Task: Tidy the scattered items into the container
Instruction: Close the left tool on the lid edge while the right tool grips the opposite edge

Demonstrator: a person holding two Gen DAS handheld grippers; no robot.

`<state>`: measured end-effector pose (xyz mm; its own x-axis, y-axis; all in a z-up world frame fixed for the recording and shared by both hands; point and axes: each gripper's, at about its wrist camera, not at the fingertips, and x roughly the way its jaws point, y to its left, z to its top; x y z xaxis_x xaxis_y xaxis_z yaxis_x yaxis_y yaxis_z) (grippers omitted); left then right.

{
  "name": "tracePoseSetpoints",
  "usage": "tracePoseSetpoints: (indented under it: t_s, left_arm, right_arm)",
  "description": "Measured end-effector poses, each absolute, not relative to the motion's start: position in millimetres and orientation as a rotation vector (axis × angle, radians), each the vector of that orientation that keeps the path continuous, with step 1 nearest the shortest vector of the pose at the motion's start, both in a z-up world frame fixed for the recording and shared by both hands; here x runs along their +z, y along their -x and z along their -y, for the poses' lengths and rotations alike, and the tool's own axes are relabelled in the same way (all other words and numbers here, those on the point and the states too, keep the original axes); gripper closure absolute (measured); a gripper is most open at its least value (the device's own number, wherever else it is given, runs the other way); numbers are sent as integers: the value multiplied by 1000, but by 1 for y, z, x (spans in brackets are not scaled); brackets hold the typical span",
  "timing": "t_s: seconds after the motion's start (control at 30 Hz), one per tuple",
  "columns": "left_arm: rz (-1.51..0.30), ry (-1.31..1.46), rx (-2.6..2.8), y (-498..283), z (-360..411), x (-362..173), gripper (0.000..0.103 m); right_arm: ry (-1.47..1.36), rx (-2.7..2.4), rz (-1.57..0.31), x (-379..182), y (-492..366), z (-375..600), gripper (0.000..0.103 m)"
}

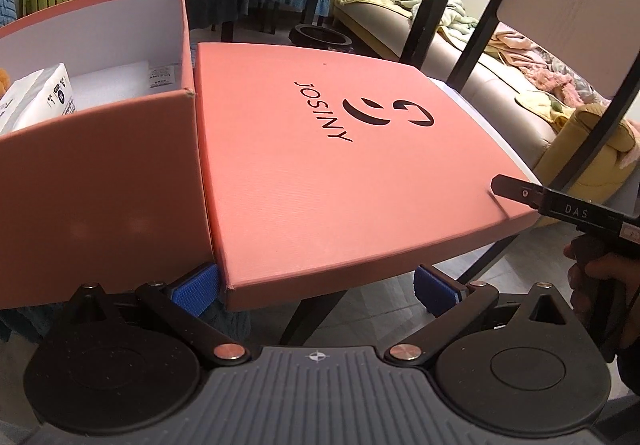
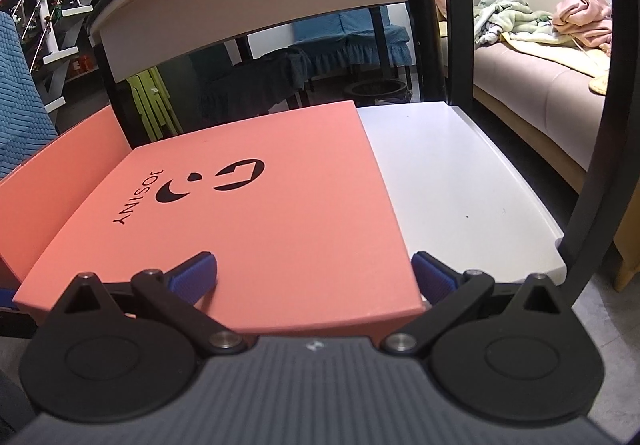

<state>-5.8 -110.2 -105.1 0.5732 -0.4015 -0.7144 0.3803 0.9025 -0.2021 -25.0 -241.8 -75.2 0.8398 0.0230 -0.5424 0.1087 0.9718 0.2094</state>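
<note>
A salmon-pink open box (image 1: 100,173) with a white inside stands at the left; a white printed packet (image 1: 36,97), a white foam sheet (image 1: 116,85) and a small sachet (image 1: 160,75) lie in it. Its lid (image 1: 320,165), printed JOSINY, lies flat beside it on the right. My left gripper (image 1: 316,289) is open, with the lid's near left corner between its blue pads. My right gripper (image 2: 316,277) is open too and straddles the near right corner of the lid (image 2: 260,213): one pad is over the top, the other beside the edge. The left wrist view shows the right gripper (image 1: 516,193) at the lid's right edge.
Box and lid rest on a white chair seat (image 2: 460,185) with black back posts (image 2: 456,45) and a pale backrest (image 2: 240,5). A sofa (image 2: 532,85) piled with clothes stands to the right. A hand (image 1: 600,285) holds the right gripper's handle.
</note>
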Motion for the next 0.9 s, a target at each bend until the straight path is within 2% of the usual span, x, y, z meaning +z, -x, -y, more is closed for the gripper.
tracePoseSetpoints:
  t_s: [0.53,0.9]
  left_arm:
    - [-840,-10,-488,26,109,-104,0]
    - [-941,235,-485,-4,82,-112,0]
  right_arm:
    - [-249,-43,-583,-62,64,240,0]
    - [-330,-17,-569,-66,61,252,0]
